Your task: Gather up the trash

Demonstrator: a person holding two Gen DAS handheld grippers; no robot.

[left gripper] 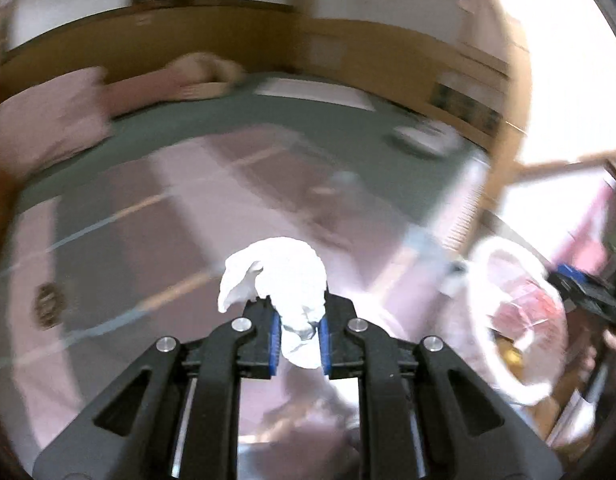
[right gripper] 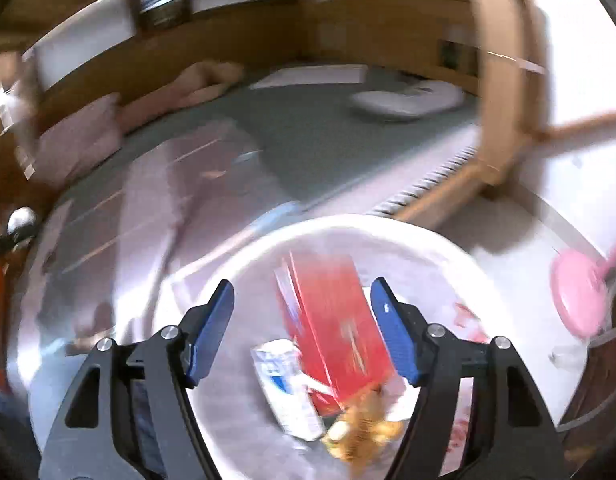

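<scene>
One crumpled white tissue wad [left gripper: 286, 280] stays out: pinched in my left gripper [left gripper: 299, 338], white-rimmed trash bin [left gripper: 520, 320] at three o'clock; right gripper [right gripper: 302, 332] spread, empty

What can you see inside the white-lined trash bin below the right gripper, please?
Inside the trash bin lie a red box, a white-and-blue carton and yellowish crumpled scraps. Whatever lies beneath them is covered.

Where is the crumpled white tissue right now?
In the left wrist view, the crumpled white tissue sits pinched between the left gripper's blue pads, low centre, above the pink bedspread, left of the white trash bin.
</scene>
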